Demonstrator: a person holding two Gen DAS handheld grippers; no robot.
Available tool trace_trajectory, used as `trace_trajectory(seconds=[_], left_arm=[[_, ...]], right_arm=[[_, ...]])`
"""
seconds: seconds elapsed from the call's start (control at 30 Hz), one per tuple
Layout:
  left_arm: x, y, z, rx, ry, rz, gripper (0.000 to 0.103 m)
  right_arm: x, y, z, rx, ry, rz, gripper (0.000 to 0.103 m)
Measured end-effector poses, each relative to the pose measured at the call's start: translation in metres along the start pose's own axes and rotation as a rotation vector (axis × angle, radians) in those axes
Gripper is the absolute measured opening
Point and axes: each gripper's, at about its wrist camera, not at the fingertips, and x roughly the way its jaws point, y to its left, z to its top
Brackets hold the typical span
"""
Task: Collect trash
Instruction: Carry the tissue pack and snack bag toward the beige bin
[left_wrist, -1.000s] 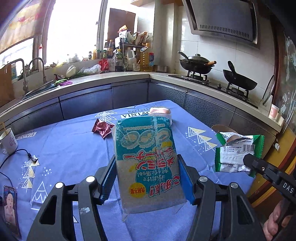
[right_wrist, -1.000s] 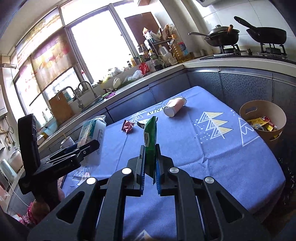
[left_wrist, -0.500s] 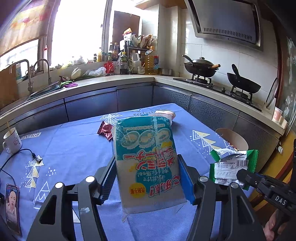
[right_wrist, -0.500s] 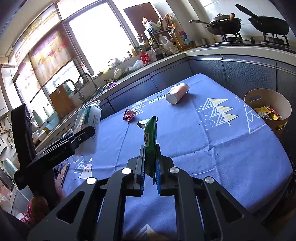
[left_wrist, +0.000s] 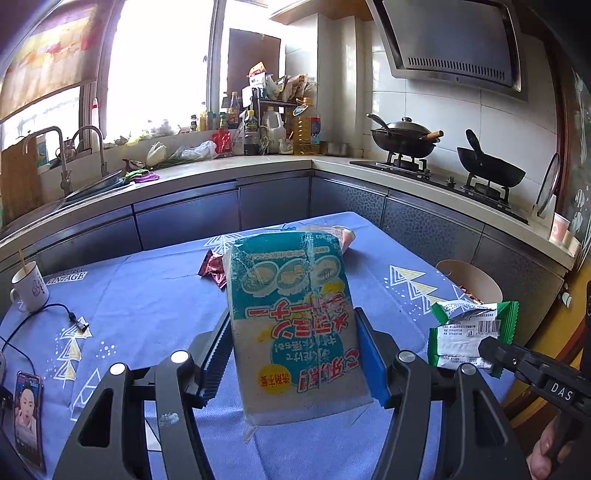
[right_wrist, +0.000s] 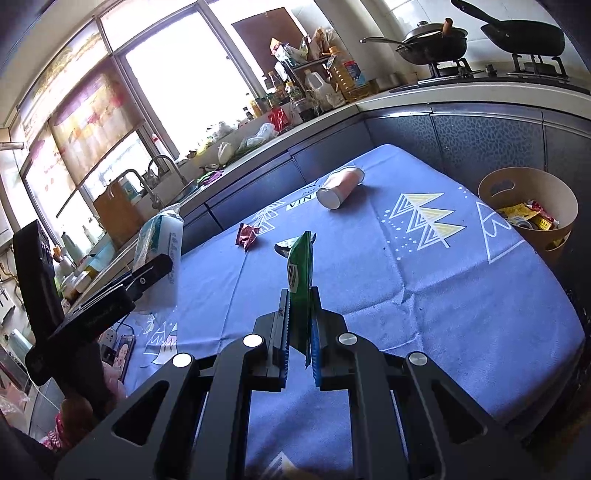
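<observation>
My left gripper is shut on a large teal-and-white food packet and holds it above the blue tablecloth. It also shows in the right wrist view. My right gripper is shut on a green snack wrapper, seen edge-on; the left wrist view shows the wrapper at the right. A tan trash bin with wrappers inside stands beside the table's right edge. A red wrapper and a tipped pink paper cup lie on the table.
A white mug, a charging cable and a phone lie at the table's left. Kitchen counters with a sink, bottles and two woks run behind the table.
Both grippers have risen and drawn back a little from the table with their packets held. The bin shows more fully at the right in both views.
</observation>
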Motion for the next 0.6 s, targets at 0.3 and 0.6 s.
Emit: trace_trajectory(seconds=[0.3,0.6], left_arm=[[0.007,-0.006,0.004,0.017,-0.005,0.000,0.063],[0.014,-0.007,0.005,0.025,-0.003,-0.008,0.064]], right_arm=[[0.003,-0.012,0.002,0.025,-0.006,0.002,0.009],[0.007,-0.023,0.003,0.045,-0.004,0.002,0.009]])
